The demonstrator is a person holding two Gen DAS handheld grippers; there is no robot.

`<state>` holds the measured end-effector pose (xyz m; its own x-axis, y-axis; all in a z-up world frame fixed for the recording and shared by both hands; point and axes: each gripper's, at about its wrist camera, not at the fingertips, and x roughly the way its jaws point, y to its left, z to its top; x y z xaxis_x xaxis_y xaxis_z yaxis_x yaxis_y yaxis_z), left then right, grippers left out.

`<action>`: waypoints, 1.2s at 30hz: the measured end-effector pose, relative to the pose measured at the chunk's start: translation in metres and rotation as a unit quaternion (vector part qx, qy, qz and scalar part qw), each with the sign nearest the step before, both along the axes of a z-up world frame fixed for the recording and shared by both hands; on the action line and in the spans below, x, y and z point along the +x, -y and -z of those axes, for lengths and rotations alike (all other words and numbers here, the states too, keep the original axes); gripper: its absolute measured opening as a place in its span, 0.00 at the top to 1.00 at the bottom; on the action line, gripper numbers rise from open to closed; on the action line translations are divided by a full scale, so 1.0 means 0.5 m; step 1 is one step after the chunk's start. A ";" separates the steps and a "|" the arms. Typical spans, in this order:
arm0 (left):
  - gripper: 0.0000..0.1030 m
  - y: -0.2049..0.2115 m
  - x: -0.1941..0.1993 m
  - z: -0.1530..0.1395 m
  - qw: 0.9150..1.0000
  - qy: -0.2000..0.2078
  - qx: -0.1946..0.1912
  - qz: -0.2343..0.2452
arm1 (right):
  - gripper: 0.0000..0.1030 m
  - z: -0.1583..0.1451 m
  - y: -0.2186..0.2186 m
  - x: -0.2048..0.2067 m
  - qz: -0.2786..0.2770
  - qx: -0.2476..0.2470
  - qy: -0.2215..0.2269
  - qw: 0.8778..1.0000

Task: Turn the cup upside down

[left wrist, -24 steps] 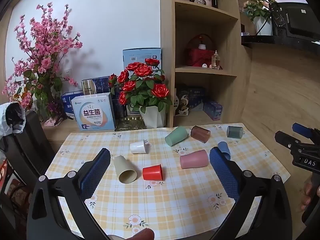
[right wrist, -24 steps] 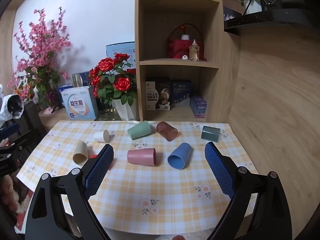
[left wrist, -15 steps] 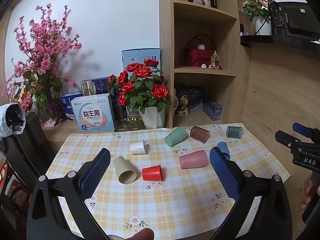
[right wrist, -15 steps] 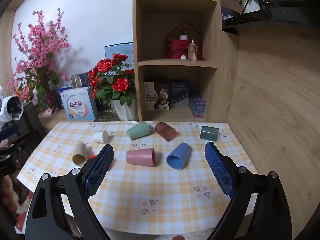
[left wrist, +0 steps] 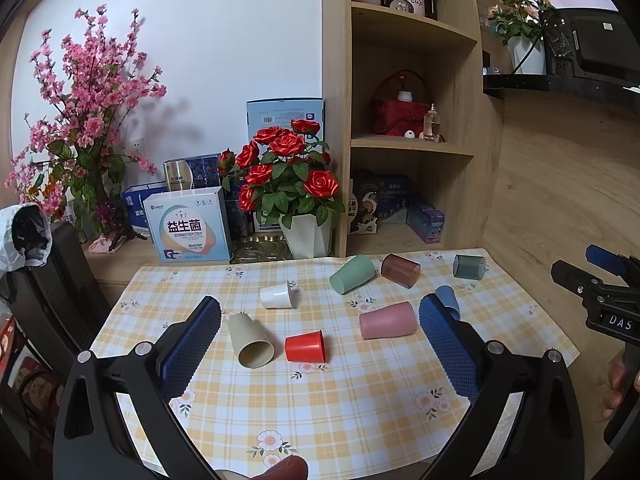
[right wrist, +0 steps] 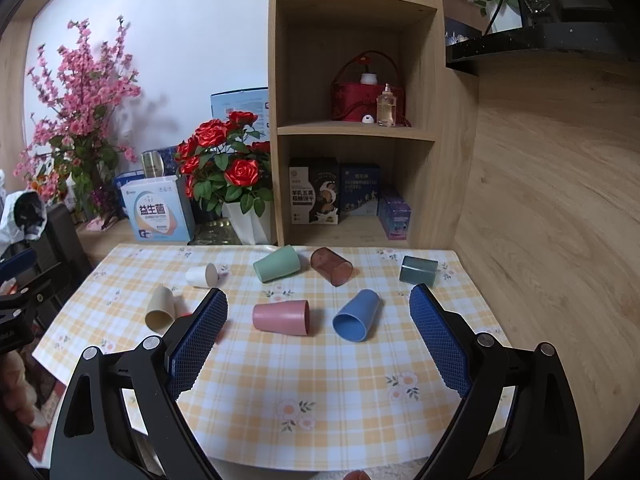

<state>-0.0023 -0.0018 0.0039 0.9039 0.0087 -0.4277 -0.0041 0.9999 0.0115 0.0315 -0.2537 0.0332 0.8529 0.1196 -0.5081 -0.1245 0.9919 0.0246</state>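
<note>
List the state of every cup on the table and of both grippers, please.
beige cup: on its side
red cup: on its side
white cup: on its side
pink cup: on its side
blue cup: on its side
green cup: on its side
brown cup: on its side
grey cup: on its side
left gripper: open, empty
right gripper: open, empty

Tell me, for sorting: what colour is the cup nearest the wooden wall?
Dark grey-green cup, clearest in the right wrist view.
</note>
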 end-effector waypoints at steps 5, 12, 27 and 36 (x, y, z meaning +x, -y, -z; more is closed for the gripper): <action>0.06 -0.002 -0.002 0.000 1.000 0.001 0.000 0.000 | 0.13 -0.001 -0.002 -0.002 0.000 -0.001 0.002 1.000; 0.06 -0.001 -0.001 0.004 1.000 0.000 -0.002 0.000 | 0.13 -0.003 -0.003 0.000 0.000 -0.002 0.000 1.000; 0.06 -0.002 -0.001 0.004 1.000 -0.002 -0.002 0.001 | 0.13 0.001 -0.001 -0.001 0.001 -0.002 0.001 1.000; 0.06 -0.002 -0.005 0.005 1.000 0.000 -0.004 0.002 | 0.13 0.000 0.000 -0.003 0.003 -0.003 0.004 1.000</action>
<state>-0.0049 -0.0009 0.0015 0.9039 0.0010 -0.4278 0.0007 1.0000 0.0038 0.0299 -0.2537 0.0333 0.8575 0.1125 -0.5021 -0.1194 0.9927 0.0184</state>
